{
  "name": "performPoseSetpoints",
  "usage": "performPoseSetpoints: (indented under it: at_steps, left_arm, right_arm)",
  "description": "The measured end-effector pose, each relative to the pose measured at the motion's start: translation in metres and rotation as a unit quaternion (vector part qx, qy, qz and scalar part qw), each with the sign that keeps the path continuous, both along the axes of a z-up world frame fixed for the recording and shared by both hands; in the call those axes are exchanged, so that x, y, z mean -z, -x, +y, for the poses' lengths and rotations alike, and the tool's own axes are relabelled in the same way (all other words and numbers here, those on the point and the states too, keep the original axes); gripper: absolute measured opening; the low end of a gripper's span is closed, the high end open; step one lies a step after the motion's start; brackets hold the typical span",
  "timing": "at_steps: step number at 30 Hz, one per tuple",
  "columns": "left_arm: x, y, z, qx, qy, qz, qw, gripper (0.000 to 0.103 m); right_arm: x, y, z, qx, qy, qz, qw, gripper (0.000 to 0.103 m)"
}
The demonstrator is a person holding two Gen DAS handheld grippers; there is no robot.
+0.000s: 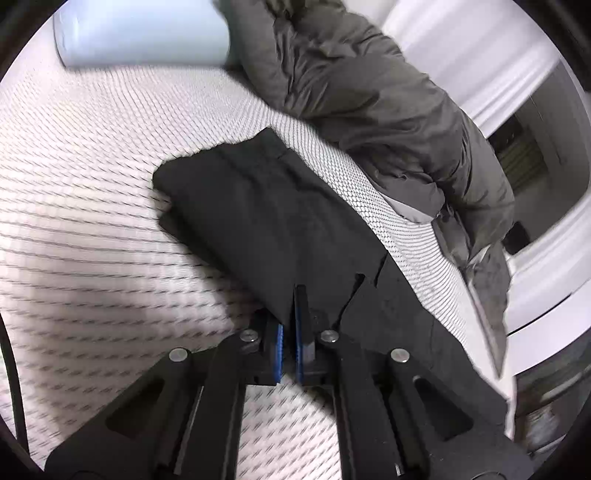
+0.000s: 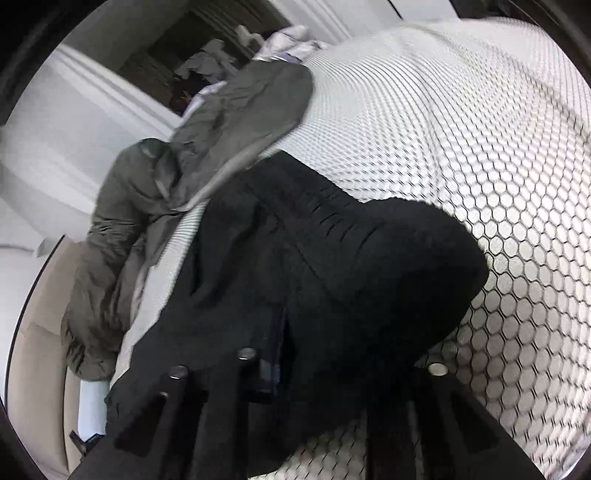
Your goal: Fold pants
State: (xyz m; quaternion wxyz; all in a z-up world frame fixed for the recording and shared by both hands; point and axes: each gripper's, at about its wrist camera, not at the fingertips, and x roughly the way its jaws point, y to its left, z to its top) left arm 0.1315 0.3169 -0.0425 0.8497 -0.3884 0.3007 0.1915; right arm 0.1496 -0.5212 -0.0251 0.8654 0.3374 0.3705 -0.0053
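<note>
The black pants (image 1: 273,218) lie folded lengthwise on a white bed with a honeycomb pattern (image 1: 92,177). My left gripper (image 1: 290,314) is shut on the near edge of the pants, blue pads pinching the cloth. In the right wrist view the black pants (image 2: 332,258) are bunched up, with the gathered waistband in front. They drape over my right gripper (image 2: 291,354), whose fingers are mostly hidden by the cloth; it appears shut on the pants.
A grey puffy jacket (image 1: 388,110) lies along the bed's edge beside the pants, and shows in the right wrist view (image 2: 192,155) too. A pale blue pillow (image 1: 140,29) lies at the far end. White furniture (image 1: 546,277) stands past the bed edge.
</note>
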Motion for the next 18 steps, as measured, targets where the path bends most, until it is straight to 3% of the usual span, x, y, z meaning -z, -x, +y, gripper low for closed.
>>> performPoseSetpoints:
  at_steps: [4,7,10,12,14,16,17,18]
  left_arm:
    - [-0.013,0.052,0.003,-0.02,-0.011,-0.007,0.9997,0.002]
    - [-0.015,0.085,0.009,-0.027,-0.02,0.004,0.9994,0.003]
    - [-0.005,0.111,0.015,-0.025,-0.018,0.029,0.9991,0.01]
    - [-0.008,0.128,0.018,-0.05,-0.018,0.027,0.9982,0.02]
    - [-0.018,0.145,0.016,-0.063,-0.03,0.018,0.9974,0.039]
    - [-0.029,0.155,0.011,-0.066,-0.04,0.004,0.997,0.057]
    - [-0.036,0.161,0.007,-0.067,-0.046,-0.006,0.9967,0.065]
    - [-0.042,0.165,0.002,-0.061,-0.05,-0.017,0.9967,0.067]
  right_arm:
    - [-0.015,0.028,0.009,-0.017,-0.005,-0.022,1.0,0.014]
    - [-0.02,0.059,0.009,-0.057,-0.043,-0.034,0.997,0.014]
    - [-0.02,0.073,0.014,-0.075,-0.023,-0.029,0.996,0.018]
    - [-0.012,0.074,0.022,-0.085,0.021,0.008,0.996,0.032]
    - [-0.007,0.078,0.019,-0.086,0.046,0.029,0.995,0.046]
    - [-0.011,0.088,0.012,-0.074,0.057,0.025,0.995,0.068]
    - [-0.014,0.096,0.003,-0.052,0.056,0.018,0.997,0.074]
    - [-0.015,0.101,-0.005,-0.037,0.042,0.013,0.998,0.081]
